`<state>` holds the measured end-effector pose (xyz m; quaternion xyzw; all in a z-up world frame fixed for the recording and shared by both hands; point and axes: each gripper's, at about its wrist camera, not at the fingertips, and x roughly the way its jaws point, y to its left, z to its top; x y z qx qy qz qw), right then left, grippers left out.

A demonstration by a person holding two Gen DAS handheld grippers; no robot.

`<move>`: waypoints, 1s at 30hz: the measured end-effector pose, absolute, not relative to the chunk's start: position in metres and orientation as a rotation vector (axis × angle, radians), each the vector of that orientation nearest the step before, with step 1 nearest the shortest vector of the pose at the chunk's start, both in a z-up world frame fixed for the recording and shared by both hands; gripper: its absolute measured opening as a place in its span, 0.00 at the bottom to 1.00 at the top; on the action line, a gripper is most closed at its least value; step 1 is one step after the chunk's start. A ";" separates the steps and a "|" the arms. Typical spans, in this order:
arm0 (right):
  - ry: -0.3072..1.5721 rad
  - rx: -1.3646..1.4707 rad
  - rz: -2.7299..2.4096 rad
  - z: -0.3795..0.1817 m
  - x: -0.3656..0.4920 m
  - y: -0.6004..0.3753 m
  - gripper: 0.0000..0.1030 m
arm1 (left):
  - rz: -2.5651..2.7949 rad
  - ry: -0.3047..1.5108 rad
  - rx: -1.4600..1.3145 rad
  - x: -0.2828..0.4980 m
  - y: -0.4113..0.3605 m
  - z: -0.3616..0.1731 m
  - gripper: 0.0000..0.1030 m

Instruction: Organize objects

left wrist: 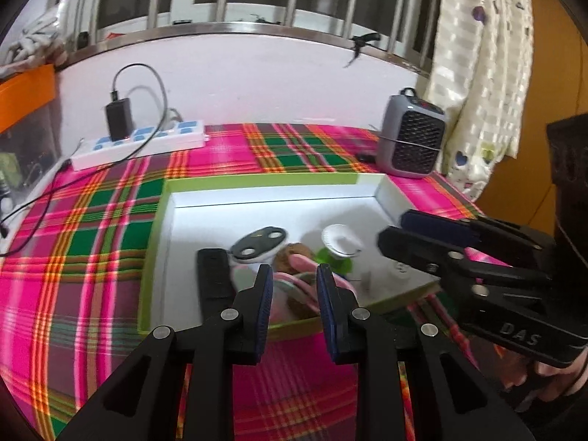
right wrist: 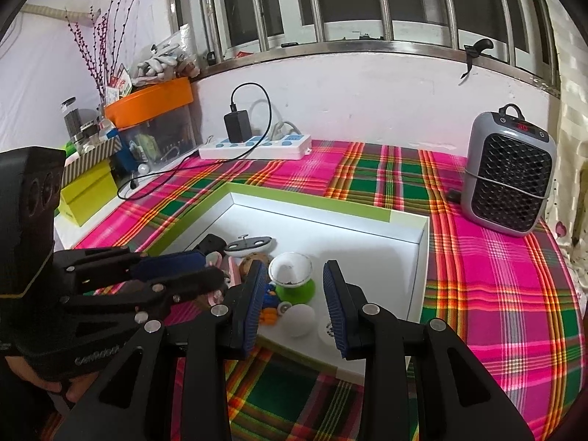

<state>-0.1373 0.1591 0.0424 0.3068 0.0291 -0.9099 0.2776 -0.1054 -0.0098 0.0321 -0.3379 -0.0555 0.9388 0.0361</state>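
A shallow white box with a green rim (left wrist: 167, 198) (right wrist: 422, 242) lies on the plaid cloth. In it are a white cup on a green base (left wrist: 340, 242) (right wrist: 292, 270), a grey oval device (left wrist: 259, 242) (right wrist: 250, 244), a brown cookie-like toy (left wrist: 288, 255) (right wrist: 253, 259), pink pieces (left wrist: 297, 284), a black object (left wrist: 213, 275) (right wrist: 211, 244), a white egg shape (right wrist: 301, 319) and a small figure (right wrist: 270, 301). My left gripper (left wrist: 294, 290) is open and empty over the box's near edge. My right gripper (right wrist: 294, 301) is open and empty above the cup. Each gripper shows in the other's view (left wrist: 422, 235) (right wrist: 183, 272).
A grey fan heater (left wrist: 411, 139) (right wrist: 509, 180) stands at the back right. A white power strip with a black charger (left wrist: 139, 139) (right wrist: 257, 145) lies by the wall. An orange-lidded bin (right wrist: 154, 117) and boxes stand at the left. A curtain (left wrist: 477, 73) hangs at the right.
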 end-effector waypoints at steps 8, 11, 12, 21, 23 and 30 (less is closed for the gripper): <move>0.103 0.821 -2.439 0.042 -0.134 0.154 0.33 | 2.987 -0.163 -1.105 -0.110 -0.022 0.028 0.22; 0.109 0.814 -2.440 0.043 -0.131 0.153 0.33 | 2.990 -0.168 -1.076 -0.106 -0.022 0.031 0.22; 0.112 0.811 -2.442 0.043 -0.129 0.152 0.33 | 2.988 -0.165 -1.071 -0.104 -0.021 0.032 0.22; 0.190 0.785 -2.419 0.042 -0.113 0.142 0.33 | 2.987 -0.122 -1.035 -0.089 -0.012 0.040 0.22; 0.198 0.783 -2.412 0.041 -0.109 0.141 0.33 | 2.992 -0.104 -1.032 -0.084 -0.010 0.042 0.23; 0.168 0.800 -2.380 0.038 -0.099 0.144 0.50 | 2.987 -0.051 -1.113 -0.073 -0.001 0.037 0.33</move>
